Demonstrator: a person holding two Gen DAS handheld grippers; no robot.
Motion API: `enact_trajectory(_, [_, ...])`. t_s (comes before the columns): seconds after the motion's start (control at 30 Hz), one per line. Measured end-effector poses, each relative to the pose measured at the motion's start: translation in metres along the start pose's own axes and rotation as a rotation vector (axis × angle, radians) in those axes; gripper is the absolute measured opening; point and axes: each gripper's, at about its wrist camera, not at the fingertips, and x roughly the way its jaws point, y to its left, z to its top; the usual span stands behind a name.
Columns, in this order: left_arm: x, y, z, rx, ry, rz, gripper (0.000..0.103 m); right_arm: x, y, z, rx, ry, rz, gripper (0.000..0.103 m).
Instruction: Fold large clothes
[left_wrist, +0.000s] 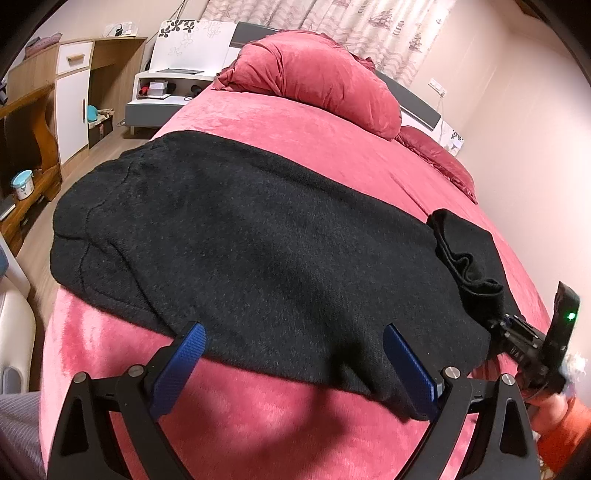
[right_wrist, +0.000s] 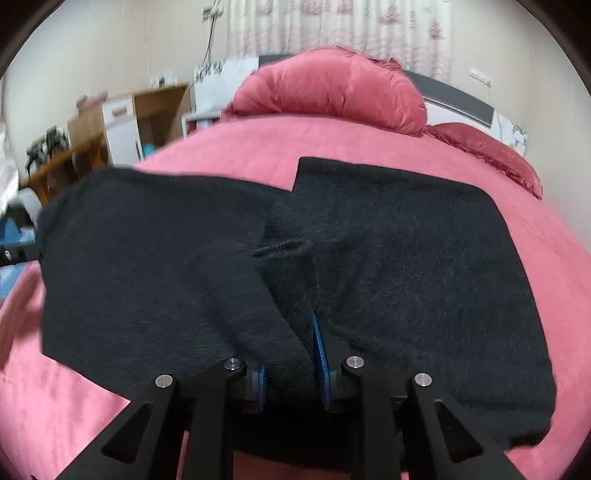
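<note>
Pink bed (left_wrist: 295, 155) carries a black garment (left_wrist: 240, 236), seemingly partly folded; right claw (right_wrist: 291, 373) pinches its near fold, left claw (left_wrist: 295, 362) spread at its near edge; more folds remain.

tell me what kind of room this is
A bedroom, most likely: a bed with pink bedding and a pillow, a nightstand beside it, and curtains behind the headboard.

Bed (left_wrist: 332, 147): sitting under patterned curtains (left_wrist: 369, 26).
Nightstand (left_wrist: 162, 92): standing left of bed.
Wooden desk (left_wrist: 33, 122): standing farther left.
</note>
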Motion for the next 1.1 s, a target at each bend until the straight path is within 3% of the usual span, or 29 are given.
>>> enact_trajectory(0.07, [0.001,-0.001,-0.001,-0.005,0.005,-0.007,0.098,-0.006,-0.014,0.003,0.119,-0.03,0.038,0.02])
enact_trajectory(0.13, [0.003,-0.005,-0.002,-0.011,0.014,-0.012,0.098,-0.012,-0.017,0.01,0.154,-0.048,0.042,0.02])
enact_trajectory(0.3, [0.005,-0.023,0.003,0.001,0.011,-0.059,0.098,-0.053,0.024,0.037,-0.001,-0.187,0.062,0.019])
enact_trajectory(0.37, [0.004,-0.031,0.002,0.015,0.007,-0.071,0.098,-0.05,0.043,0.029,-0.12,-0.161,0.026,0.019])
enact_trajectory(0.4, [0.005,-0.037,0.004,0.025,0.009,-0.077,0.098,-0.038,0.053,0.02,-0.172,-0.105,-0.011,0.021])
enact_trajectory(0.47, [0.007,-0.045,0.006,0.036,0.016,-0.092,0.098,-0.018,0.055,0.001,-0.15,0.001,0.015,0.022])
enact_trajectory(0.53, [0.008,-0.054,0.011,0.043,0.015,-0.109,0.098,-0.018,0.054,-0.014,-0.045,0.003,0.078,0.022])
enact_trajectory(0.67, [0.015,-0.08,0.025,0.066,0.017,-0.147,0.098,-0.033,0.041,-0.022,0.147,0.003,0.2,0.037])
enact_trajectory(0.77, [0.031,-0.11,0.04,0.078,0.056,-0.191,0.098,-0.05,0.028,-0.036,0.256,-0.02,0.192,0.037])
enact_trajectory(0.97, [0.07,-0.18,0.062,0.164,0.136,-0.241,0.098,-0.085,-0.046,-0.077,0.691,-0.151,0.138,0.037])
enact_trajectory(1.1, [0.117,-0.209,0.068,0.147,0.269,-0.226,0.095,-0.088,-0.1,-0.104,1.009,-0.229,0.218,0.04])
